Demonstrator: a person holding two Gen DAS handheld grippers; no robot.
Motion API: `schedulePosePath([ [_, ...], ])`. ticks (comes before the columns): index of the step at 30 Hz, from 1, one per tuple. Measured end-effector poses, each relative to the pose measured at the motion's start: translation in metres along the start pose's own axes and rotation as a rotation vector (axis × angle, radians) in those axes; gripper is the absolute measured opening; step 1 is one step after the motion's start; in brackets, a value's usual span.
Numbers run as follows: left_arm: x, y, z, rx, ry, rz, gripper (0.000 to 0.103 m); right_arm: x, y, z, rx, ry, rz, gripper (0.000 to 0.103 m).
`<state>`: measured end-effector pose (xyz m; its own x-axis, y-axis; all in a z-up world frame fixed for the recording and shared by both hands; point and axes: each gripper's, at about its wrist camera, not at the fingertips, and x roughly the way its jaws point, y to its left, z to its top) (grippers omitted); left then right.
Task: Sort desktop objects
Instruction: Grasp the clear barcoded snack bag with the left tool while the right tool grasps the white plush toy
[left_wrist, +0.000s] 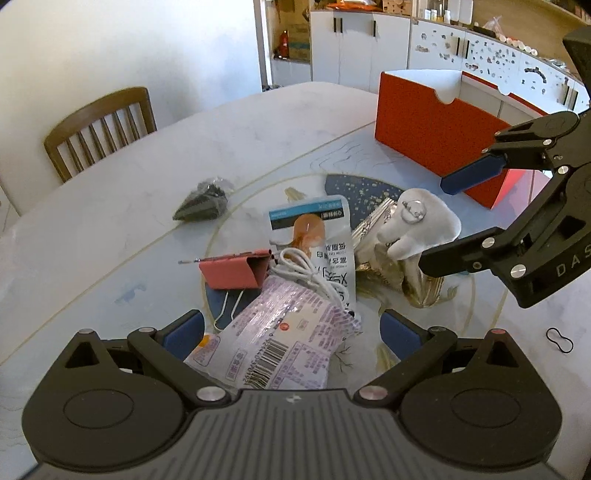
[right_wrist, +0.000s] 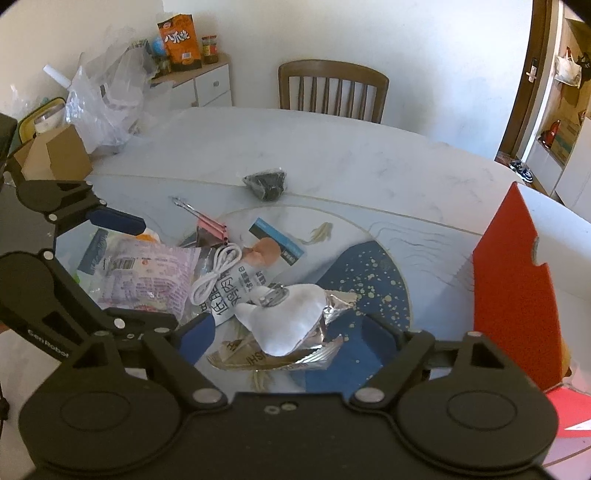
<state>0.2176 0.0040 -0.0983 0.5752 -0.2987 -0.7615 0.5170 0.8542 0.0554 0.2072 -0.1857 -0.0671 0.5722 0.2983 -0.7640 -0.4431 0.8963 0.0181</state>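
Table (left_wrist: 110, 206): 1 red box (left_wrist: 436, 136), 1 cable (left_wrist: 306, 273); 2 grippers

Black grippers (blue fingers (left_wrist: 184, 332))

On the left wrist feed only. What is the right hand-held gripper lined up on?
Observer: The right hand-held gripper is open, its fingers either side of a white plush toy that lies on a crumpled silver foil packet. Nothing is gripped.
Operator: Anything off to my left, out of frame?
Observer: An open brown cardboard box at the edge of the white marble table, with crumpled clear plastic bags behind it.
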Motion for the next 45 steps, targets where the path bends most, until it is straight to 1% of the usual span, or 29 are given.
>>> schedulePosePath([
  [4, 0.0, 0.003, -0.003, -0.008, -0.001, -0.001, 0.101, 0.007, 0.001, 0.0, 0.004, 0.009, -0.011, 0.08],
  [6, -0.001, 0.002, -0.005, 0.0, -0.008, 0.007, 0.101, 0.009, 0.002, 0.0, 0.01, 0.008, -0.012, 0.077],
  [9, -0.001, 0.001, -0.006, 0.006, -0.005, -0.013, 0.101, 0.01, 0.003, 0.0, 0.009, 0.004, -0.017, 0.074],
  [11, 0.0, -0.001, -0.007, 0.018, -0.005, -0.004, 0.1, 0.011, 0.004, 0.001, 0.004, 0.005, -0.02, 0.071],
  [14, 0.0, -0.002, -0.007, 0.023, 0.002, 0.015, 0.091, 0.012, 0.004, 0.002, 0.004, 0.004, -0.02, 0.066],
  [15, 0.0, -0.001, -0.007, 0.021, 0.002, 0.019, 0.084, 0.012, 0.004, 0.003, 0.006, 0.005, -0.021, 0.066],
  [16, 0.0, 0.0, -0.007, 0.016, 0.004, 0.022, 0.08, 0.012, 0.004, 0.002, 0.008, 0.003, -0.022, 0.065],
  [18, -0.001, 0.001, -0.007, 0.008, 0.005, 0.023, 0.077, 0.012, 0.004, 0.003, 0.017, 0.001, -0.018, 0.063],
  [19, -0.001, 0.001, -0.007, 0.008, 0.006, 0.025, 0.068, 0.012, 0.003, 0.003, 0.02, 0.002, -0.015, 0.061],
  [20, -0.001, 0.001, -0.007, 0.01, 0.006, 0.031, 0.066, 0.011, 0.003, 0.003, 0.021, 0.002, -0.014, 0.06],
  [22, -0.002, 0.0, -0.008, 0.002, 0.008, 0.037, 0.064, 0.011, 0.003, 0.004, 0.023, 0.003, -0.014, 0.055],
  [27, -0.007, -0.005, -0.009, -0.001, -0.006, 0.05, 0.059, 0.009, 0.0, 0.004, 0.045, -0.005, -0.013, 0.052],
  [30, -0.011, -0.005, -0.007, -0.025, -0.012, 0.042, 0.058, 0.005, -0.003, 0.004, 0.056, -0.016, -0.009, 0.05],
  [31, -0.012, -0.005, -0.006, -0.034, -0.013, 0.039, 0.055, 0.004, -0.005, 0.003, 0.06, -0.02, -0.01, 0.05],
  [36, -0.021, -0.007, -0.006, -0.07, -0.028, 0.043, 0.053, -0.007, -0.012, 0.002, 0.075, -0.035, -0.002, 0.05],
  [45, -0.042, -0.014, -0.002, -0.166, -0.052, 0.05, 0.053, -0.03, -0.019, -0.005, 0.092, -0.054, 0.024, 0.05],
])
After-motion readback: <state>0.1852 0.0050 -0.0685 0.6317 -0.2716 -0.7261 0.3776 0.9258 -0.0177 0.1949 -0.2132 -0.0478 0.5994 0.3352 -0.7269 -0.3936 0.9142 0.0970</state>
